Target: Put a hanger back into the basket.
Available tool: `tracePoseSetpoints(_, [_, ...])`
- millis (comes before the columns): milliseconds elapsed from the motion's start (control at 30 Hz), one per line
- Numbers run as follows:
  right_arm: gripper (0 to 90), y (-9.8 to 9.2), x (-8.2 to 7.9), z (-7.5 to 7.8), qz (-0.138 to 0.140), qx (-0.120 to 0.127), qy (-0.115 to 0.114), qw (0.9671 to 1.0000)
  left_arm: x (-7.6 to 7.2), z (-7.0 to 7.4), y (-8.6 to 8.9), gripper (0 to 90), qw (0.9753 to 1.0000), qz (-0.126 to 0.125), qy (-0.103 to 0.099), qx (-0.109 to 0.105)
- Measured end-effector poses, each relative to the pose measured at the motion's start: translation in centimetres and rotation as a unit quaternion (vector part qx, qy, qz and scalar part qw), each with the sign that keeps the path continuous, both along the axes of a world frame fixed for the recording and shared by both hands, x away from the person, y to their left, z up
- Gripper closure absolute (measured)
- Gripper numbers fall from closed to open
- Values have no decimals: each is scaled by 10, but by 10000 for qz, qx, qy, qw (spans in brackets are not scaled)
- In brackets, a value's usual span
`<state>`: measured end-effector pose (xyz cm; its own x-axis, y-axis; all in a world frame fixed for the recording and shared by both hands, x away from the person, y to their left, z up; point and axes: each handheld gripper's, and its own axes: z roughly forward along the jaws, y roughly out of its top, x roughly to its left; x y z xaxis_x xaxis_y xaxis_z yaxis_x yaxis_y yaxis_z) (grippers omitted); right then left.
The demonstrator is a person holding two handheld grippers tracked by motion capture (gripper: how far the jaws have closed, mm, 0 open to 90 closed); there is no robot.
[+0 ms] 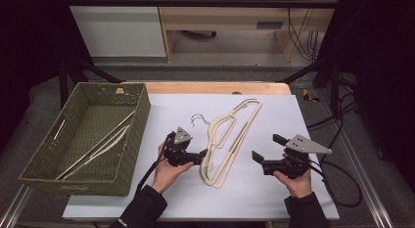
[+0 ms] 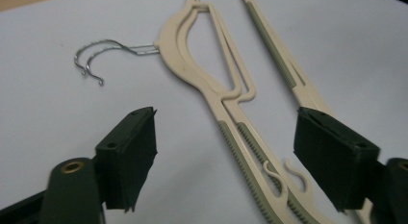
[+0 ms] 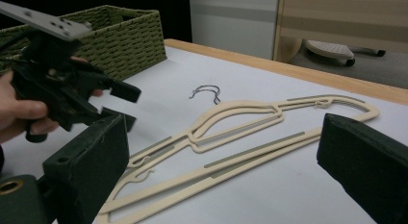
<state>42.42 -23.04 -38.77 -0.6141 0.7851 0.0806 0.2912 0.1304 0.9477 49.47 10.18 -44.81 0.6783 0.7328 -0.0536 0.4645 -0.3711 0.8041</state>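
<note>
While both claws stand apart and empty, your hangers wait unsorted.
Your left gripper [image 1: 199, 156] straddles the near arm of the two stacked cream hangers [image 1: 230, 140] mid-table, placed for a pinch; your right gripper [image 1: 266, 152] hovers beside them toward the table's right edge. Count: two hangers on the white table [image 1: 274, 198], at least one more in the one green wicker basket [image 1: 128, 165] at the left edge.

A white sheet covers the table [image 1: 274, 198], with a strip of bare wood along the far edge at twelve o'clock. Beyond it lies grey floor [image 1: 220, 71]. A white cabinet [image 1: 117, 27] stands at eleven o'clock, a pale wooden desk [image 1: 225, 15] at twelve, and black cables [image 1: 303, 37] hang at one o'clock.
</note>
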Motion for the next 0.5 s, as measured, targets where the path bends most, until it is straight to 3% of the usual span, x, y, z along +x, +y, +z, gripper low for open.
tracePoseSetpoints(133, [48, 2, 0, -1, 40, 3, 15, 10000, 5, -11, -8, 355, 9996, -74, 195, 189])
tracePoseSetpoints(267, [49, 2, 1, -2, 60, -4, 31, 10000, 12, -19, -13, 483, 9989, -100, 390, 248])
tracePoseSetpoints(500, [49, 3, 1, -2, 85, -7, 45, 10000, 15, -26, -23, 566, 9980, -134, 493, 377])
